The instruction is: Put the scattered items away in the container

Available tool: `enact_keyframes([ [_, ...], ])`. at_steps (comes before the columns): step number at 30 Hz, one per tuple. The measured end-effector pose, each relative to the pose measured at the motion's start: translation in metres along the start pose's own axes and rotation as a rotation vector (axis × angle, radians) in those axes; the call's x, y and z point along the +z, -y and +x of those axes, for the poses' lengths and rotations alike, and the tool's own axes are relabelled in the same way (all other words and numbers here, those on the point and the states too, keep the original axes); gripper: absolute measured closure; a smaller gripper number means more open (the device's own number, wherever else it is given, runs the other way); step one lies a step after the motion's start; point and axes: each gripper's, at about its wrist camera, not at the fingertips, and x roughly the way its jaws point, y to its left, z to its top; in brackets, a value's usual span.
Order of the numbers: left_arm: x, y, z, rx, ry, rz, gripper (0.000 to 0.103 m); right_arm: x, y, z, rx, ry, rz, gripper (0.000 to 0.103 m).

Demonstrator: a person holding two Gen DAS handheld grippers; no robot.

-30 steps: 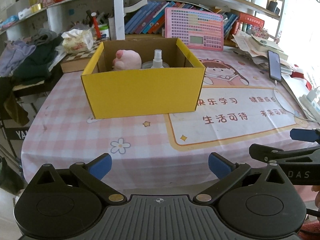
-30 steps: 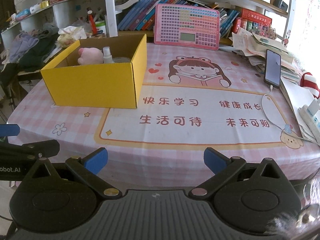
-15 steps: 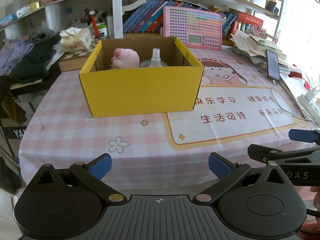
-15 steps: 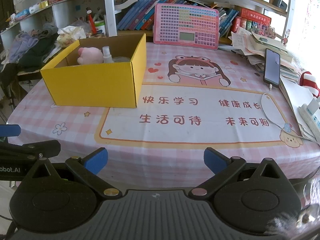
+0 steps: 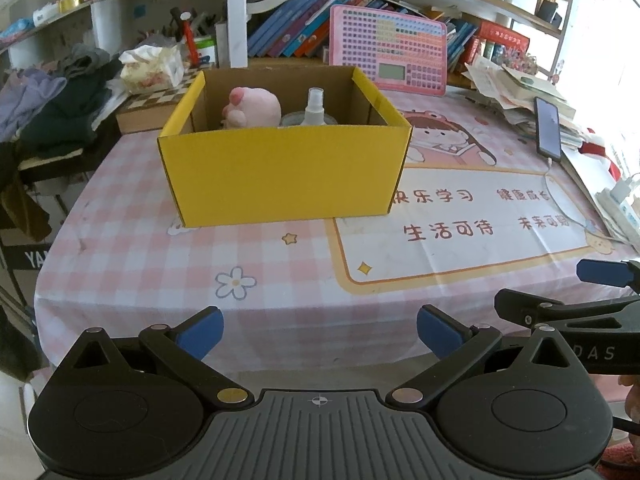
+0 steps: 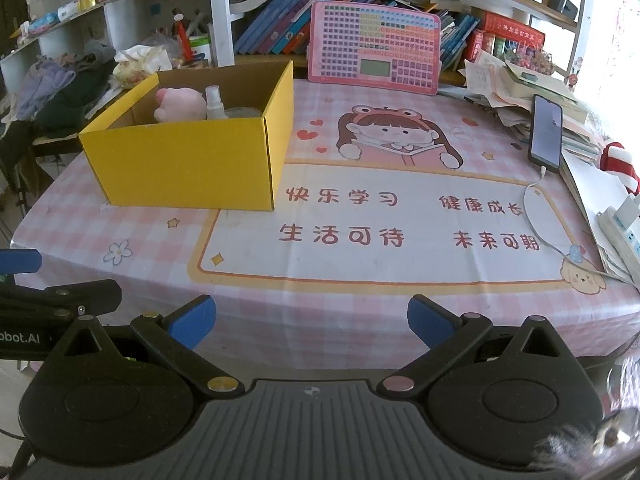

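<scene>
Left wrist view: the left gripper (image 5: 320, 330) hangs at the table's (image 5: 280, 312) near edge, jaws apart and empty. Beside it the right gripper (image 6: 311, 320) is likewise spread, holding nothing. Farther in, toward the left edge, the yellow box (image 5: 284, 172) holds a pink plush toy (image 5: 251, 108) and a spray bottle (image 5: 314, 108). A phone (image 6: 546, 133) lies at the far right edge.

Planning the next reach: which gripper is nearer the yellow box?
Left. The left gripper faces the yellow box almost head-on; the right gripper sits off to the box's right.
</scene>
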Motion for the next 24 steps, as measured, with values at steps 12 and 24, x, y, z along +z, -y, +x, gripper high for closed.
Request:
enact_keyframes([
  [12,-0.0006,-0.0039,0.0037,-0.003,-0.018,-0.018,0.000,0.0006,-0.0026,0.0037,0.002,-0.013,-0.009,0.000],
  [24,-0.0010,-0.0049,0.0051,-0.006,-0.024,-0.022,0.000,-0.0003,-0.0017,0.0045,0.002,-0.015,-0.009,0.000],
])
